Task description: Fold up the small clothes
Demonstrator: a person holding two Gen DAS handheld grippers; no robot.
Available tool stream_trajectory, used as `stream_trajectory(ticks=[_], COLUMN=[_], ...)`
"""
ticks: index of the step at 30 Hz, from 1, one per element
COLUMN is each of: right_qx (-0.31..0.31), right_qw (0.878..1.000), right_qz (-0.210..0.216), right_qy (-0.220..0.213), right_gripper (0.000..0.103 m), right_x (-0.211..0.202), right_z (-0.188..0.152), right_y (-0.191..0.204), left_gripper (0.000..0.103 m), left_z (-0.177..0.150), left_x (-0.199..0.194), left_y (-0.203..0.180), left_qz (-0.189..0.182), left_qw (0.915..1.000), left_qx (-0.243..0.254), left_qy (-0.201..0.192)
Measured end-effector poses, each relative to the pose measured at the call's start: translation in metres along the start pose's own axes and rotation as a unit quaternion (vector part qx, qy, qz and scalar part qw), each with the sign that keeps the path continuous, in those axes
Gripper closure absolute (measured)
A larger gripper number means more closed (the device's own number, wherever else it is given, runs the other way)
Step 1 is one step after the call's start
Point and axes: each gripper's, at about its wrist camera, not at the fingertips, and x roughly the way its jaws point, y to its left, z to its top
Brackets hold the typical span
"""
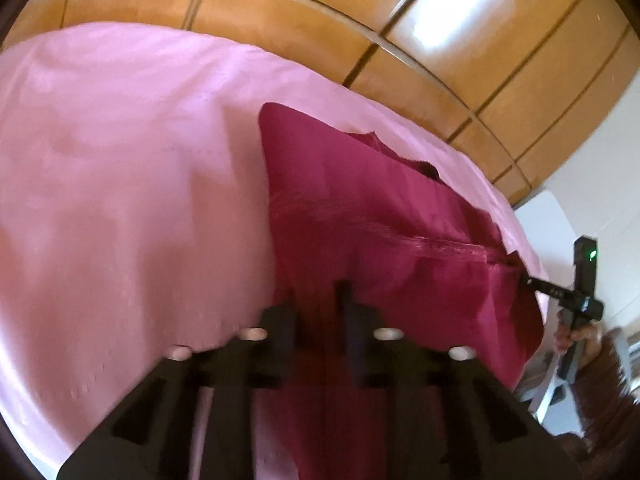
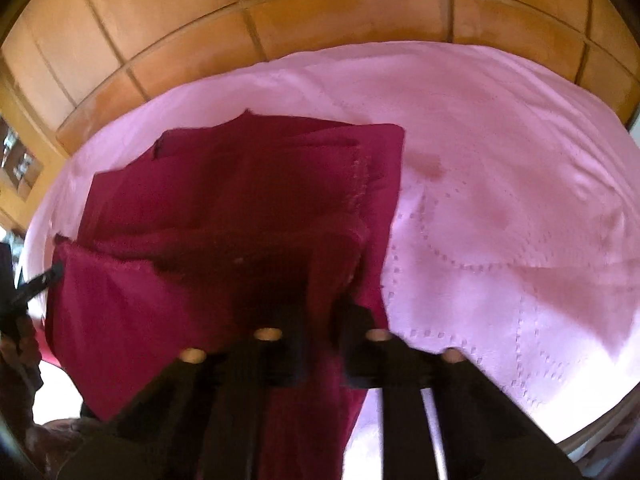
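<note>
Left wrist view: the left tongs (image 1: pixel 316 292) pinch the near edge of the crimson garment (image 1: pixel 360 208), which lies on the pink sheet (image 1: pixel 120 160). At 3 o'clock the right tongs (image 1: pixel 524 278) grip its other corner. Orange floor tiles (image 1: pixel 280 12) fill 12 o'clock.

Right wrist view: the right tongs (image 2: pixel 320 308), narrow, hold the garment (image 2: pixel 240 184); its folds hide their tips. The left tongs (image 2: pixel 56 270) clamp it at 9 o'clock.

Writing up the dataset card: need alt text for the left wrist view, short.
The left gripper, seen from behind its two black fingers, pinches a near edge of a dark red garment lying on a pink sheet. At far right, the right gripper holds the garment's other end; a wooden panelled wardrobe stands behind.
</note>
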Motion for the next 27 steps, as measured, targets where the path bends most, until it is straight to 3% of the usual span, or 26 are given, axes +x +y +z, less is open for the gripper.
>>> stream_trajectory(ticks=[7,14,19,23,27], right_qx=[0.007,0.059,0.093,0.112,0.128], right_qw=[0.999,0.992,0.991,0.992,0.991], right_qz=[0.013,0.049,0.039,0.015,-0.011], right_qy=[-0.051,-0.096,-0.091,-0.062,-0.022], right_gripper=[0.096,0.096,0.096,0.096,0.096], right_x=[-0.047,-0.053,-0.019,0.03,0.078], right_z=[0.0,0.043,0.091,0.115,0.119], right_y=[0.003,-0.007,-0.017,-0.022,-0.032], left_gripper=[0.096,0.096,0.096,0.096,0.096], left_z=[0.001,0.037,0.083,0.11,0.125], left_x=[-0.03,-0.04,-0.019,0.019,0.061], left_y=[-0.011,-0.016,-0.012,-0.002,0.01], left_qz=[-0.017,-0.013,0.002,0.03,0.067], left_qw=[0.9985,0.9961,0.9955,0.9973,0.9973], left_qx=[0.02,0.024,0.027,0.019,0.001], left_qy=[-0.047,-0.084,-0.091,-0.065,-0.031])
